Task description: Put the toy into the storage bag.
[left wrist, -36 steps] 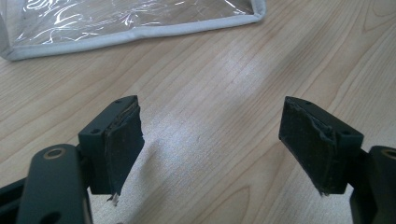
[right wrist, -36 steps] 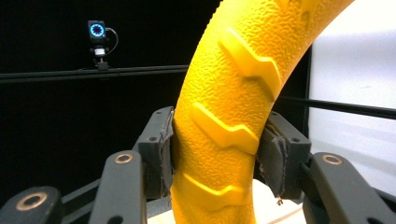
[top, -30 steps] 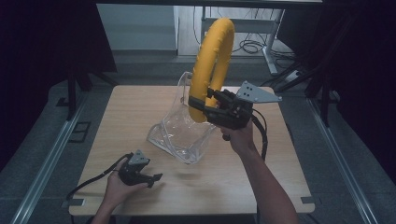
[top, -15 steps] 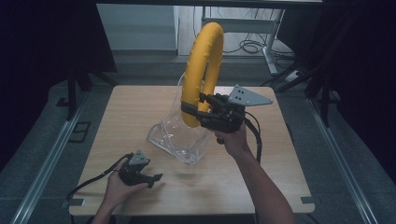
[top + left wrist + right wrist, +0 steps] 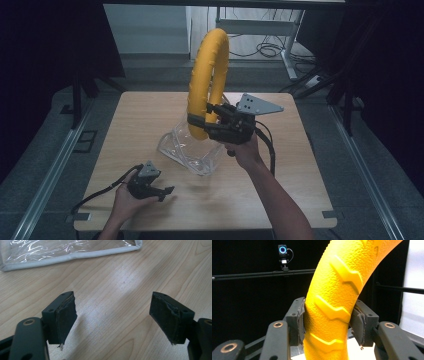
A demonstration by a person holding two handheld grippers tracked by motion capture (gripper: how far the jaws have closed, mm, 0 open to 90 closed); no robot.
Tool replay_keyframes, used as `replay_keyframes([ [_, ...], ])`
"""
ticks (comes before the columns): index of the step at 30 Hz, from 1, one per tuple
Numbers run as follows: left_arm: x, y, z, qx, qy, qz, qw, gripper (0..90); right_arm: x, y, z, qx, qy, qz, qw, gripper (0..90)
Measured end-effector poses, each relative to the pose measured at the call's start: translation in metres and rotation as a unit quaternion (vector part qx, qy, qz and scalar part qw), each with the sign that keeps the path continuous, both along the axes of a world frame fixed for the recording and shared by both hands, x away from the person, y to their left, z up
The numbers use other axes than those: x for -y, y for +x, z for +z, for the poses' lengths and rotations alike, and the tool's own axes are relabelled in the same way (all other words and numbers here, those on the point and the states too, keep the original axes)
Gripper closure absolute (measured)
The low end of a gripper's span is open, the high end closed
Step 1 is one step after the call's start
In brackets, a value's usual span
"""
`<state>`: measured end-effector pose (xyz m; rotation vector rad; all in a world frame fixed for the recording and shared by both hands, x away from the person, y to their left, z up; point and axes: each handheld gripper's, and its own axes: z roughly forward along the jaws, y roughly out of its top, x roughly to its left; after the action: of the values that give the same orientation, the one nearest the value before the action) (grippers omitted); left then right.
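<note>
Right tongs [image 5: 200, 117] clamp the upright yellow ring [image 5: 207, 75] near its bottom; left tongs [image 5: 167, 192] gape apart.

Yellow ring [image 5: 209, 80] w/ raised zigzag pattern; clear bag [image 5: 186, 150], grey trim; light-wood table [image 5: 280, 195].
</note>
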<state>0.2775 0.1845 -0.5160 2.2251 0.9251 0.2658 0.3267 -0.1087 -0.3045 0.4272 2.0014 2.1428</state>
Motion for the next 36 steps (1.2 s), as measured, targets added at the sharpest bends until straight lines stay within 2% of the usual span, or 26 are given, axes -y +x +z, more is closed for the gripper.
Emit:
replay_keyframes([
  [14,0.000,0.000,0.000,0.000,0.003,0.000,1.0000,21.3,-0.007,0.007,-0.010,-0.019,-0.005,0.021,0.9996,50.3],
  [36,0.000,0.000,0.000,0.003,0.003,0.000,1.0000,21.3,-0.013,0.014,-0.030,-0.048,-0.020,0.032,0.9981,50.3],
])
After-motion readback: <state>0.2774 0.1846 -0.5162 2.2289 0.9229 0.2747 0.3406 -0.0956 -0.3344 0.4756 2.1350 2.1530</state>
